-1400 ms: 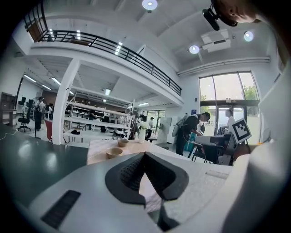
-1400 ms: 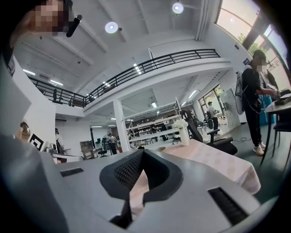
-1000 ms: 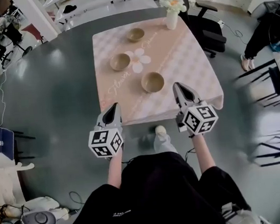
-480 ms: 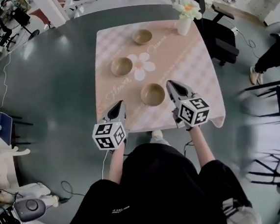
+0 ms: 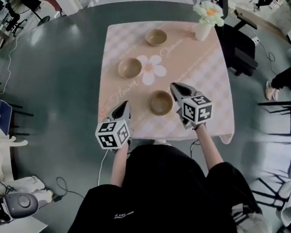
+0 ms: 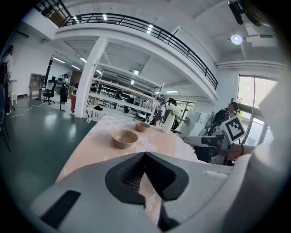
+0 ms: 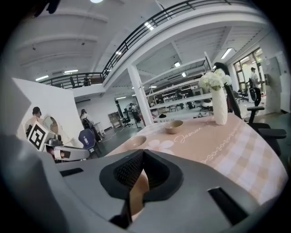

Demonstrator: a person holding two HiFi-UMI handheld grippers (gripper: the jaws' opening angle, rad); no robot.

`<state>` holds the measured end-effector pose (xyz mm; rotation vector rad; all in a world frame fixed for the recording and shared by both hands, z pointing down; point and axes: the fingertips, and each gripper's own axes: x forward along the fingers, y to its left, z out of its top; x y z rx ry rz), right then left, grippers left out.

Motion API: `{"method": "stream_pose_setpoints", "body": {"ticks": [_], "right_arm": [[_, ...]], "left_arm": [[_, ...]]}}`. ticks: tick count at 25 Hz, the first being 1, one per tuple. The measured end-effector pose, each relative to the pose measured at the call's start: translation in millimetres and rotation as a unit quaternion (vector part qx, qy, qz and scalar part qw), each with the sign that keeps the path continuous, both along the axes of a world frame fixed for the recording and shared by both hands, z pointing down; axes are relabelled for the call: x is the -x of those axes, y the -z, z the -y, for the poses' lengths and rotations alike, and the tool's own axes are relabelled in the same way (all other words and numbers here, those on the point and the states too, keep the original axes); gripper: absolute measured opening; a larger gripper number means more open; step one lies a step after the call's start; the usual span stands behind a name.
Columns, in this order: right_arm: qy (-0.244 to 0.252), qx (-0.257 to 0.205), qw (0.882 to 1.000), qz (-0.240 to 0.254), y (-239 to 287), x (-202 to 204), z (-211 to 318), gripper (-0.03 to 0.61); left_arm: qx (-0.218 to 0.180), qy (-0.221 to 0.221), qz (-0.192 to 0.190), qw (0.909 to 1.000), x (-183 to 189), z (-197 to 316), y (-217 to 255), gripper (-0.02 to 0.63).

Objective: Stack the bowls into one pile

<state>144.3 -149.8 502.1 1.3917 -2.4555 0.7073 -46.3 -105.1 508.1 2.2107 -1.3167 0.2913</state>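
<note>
Three bowls sit apart on the worktop (image 5: 202, 67) — near bowl (image 5: 160, 102), middle bowl (image 5: 130, 68), far bowl (image 5: 156, 37). Left claw (image 5: 123, 106) and right claw (image 5: 176, 87) are both pinched closed and empty — one either side of the near bowl.

A second ago both grippers hung in the lower middle of the head view, with their tips at the near edge of the tabletop (image 5: 202, 67). Now they have gone up in the frame and reach over the cloth. The right gripper (image 5: 175, 86) has its tip just beside the nearest bowl (image 5: 161, 102), at that bowl's right. The left gripper (image 5: 125, 104) has come to the lower left of the same bowl, a little apart from it. The vase (image 5: 204, 30) has shifted from the upper middle towards the upper right.
</note>
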Motion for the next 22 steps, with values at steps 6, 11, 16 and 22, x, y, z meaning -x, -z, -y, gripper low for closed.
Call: {"method": "stream_pose_setpoints", "body": {"ticks": [6, 11, 16, 22], "right_arm": [[0.058, 0.061, 0.996, -0.013, -27.5, 12.7, 4.2, 0.071], [0.077, 0.094, 0.992, -0.026, -49.3, 16.8, 5.8, 0.115], [0.082, 0.123, 0.989, -0.019, -67.0, 20.0, 4.3, 0.143], [0.086, 0.159, 0.983, -0.019, -77.0, 22.6, 0.5, 0.16]], "left_arm": [[0.018, 0.012, -0.006, 0.9998, -9.9, 6.9, -16.7, -0.003], [0.034, 0.013, -0.007, 0.9993, -16.4, 7.8, -28.7, -0.003], [0.047, 0.014, -0.004, 0.9988, -16.2, 9.3, -37.5, -0.003], [0.071, 0.001, -0.011, 0.9974, -22.3, 10.2, -46.0, -0.003]]}}
